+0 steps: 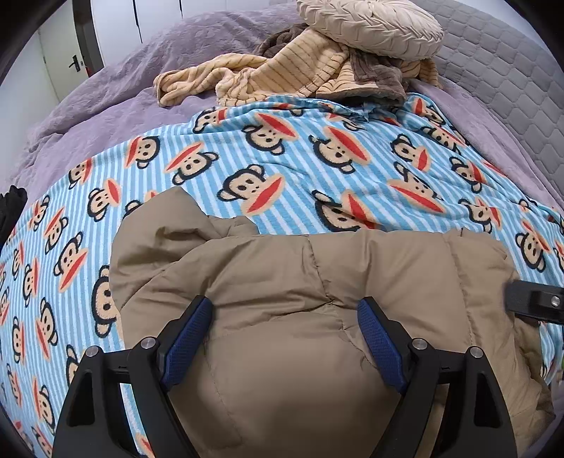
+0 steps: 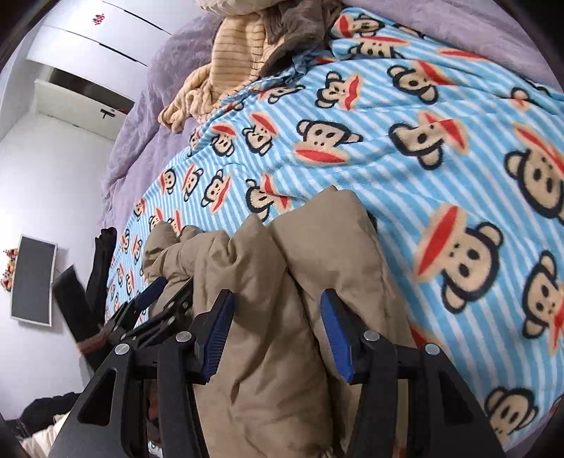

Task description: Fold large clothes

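Tan quilted puffer jacket (image 1: 317,282) lies bunched on a blue-and-white striped fleece blanket with monkey faces (image 1: 282,169), spread over a lilac bedspread (image 1: 105,88). Left gripper (image 1: 285,310): blue-padded fingers spread apart over the jacket, nothing pinched. Right gripper (image 2: 278,303): fingers also wide apart, a puffy fold of jacket between them, unclamped.

I see a blue striped blanket (image 1: 289,169) printed with monkey faces spread over the bed's purple cover (image 1: 141,77). At its far edge lies a crumpled cream ribbed throw (image 1: 282,77) with a beige pleated cushion (image 1: 370,24) on top. From the right wrist, I make out a dark wall screen (image 2: 31,282)
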Demonstrator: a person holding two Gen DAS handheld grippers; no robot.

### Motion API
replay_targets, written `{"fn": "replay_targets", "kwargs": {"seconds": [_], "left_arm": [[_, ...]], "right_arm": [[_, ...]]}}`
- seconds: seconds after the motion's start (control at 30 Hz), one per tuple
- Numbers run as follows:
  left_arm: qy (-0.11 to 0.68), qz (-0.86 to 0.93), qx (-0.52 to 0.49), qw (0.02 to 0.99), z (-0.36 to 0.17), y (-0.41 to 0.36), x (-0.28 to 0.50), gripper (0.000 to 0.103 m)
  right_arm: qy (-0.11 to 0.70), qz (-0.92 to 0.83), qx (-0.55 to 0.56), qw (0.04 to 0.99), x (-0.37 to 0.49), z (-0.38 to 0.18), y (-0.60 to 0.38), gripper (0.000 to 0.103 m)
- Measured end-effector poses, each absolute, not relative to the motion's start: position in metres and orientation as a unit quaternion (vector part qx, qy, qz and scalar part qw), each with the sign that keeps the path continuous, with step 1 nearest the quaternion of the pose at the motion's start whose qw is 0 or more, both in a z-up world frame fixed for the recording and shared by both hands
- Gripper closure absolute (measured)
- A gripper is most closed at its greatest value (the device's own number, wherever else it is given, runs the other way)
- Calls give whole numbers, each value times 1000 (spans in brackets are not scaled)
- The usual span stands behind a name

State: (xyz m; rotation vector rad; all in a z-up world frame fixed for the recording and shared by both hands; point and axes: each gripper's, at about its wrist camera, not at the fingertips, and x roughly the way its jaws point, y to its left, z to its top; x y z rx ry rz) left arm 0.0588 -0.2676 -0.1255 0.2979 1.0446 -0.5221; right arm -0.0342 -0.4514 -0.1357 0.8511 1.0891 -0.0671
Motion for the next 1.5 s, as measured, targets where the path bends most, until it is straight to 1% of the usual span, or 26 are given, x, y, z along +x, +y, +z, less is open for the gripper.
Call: {"fn": "replay_targets", "kwargs": {"seconds": [0.03,0.07,0.1,0.2,0.37,0.47,0.63,0.73,0.87,0.9,0.93,1.1,1.17,1.2,1.23,1.3,1.4,1.5], "left_arm": [[492,-243,140,824,-126,-268,59,17],[492,-241,140,824,-126,-268,60,17],[493,-240,140,825,-126,-268,60,17],[492,-240,149,824,-126,-274,56,17],[489,-240,173,820,-127,-287,46,17],[507,-235,161,814,-119,-283,45,17],[520,-228,131,813,-92,-247,25,17],[541,-217,104,806,-85,-216,4,17],[590,-210,72,776,-102,-177,-26,17],[599,-208,68,770,-108,-171,-32,17],[608,-206,62,765,-114,-165,-39,17],[613,-208,39,761,-126,-155,-55,17],[613,-210,37,761,-128,-154,-55,13],[614,-205,42,761,-129,-153,-54,8],[614,-203,44,761,-128,-152,-54,8],[614,-204,42,762,-127,-149,-54,8],[618,-207,39,758,-126,-145,-55,8],[616,-211,51,757,-123,-144,-57,8]], "right_arm": [[509,-40,386,768,-27,-142,-452,58],[519,-48,374,767,-22,-147,-452,81],[529,-54,360,767,-21,-150,-451,86],[550,-66,338,760,-27,-163,-452,92],[562,-68,346,748,-42,-187,-458,92],[561,-66,358,743,-42,-193,-458,92],[565,-52,351,744,-42,-192,-457,92],[567,-44,357,741,-42,-193,-459,92],[569,-39,361,738,-49,-189,-461,91],[569,-36,359,738,-50,-184,-460,90],[569,-33,357,740,-53,-179,-458,87],[574,-18,315,756,-83,-144,-440,87],[569,-18,295,767,-104,-127,-430,87],[566,-19,291,771,-113,-122,-427,87],[563,-22,285,775,-124,-117,-422,86],[575,-30,268,772,-138,-119,-414,86],[603,-55,279,745,-152,-139,-409,86],[605,-73,286,739,-157,-146,-406,86]]}}
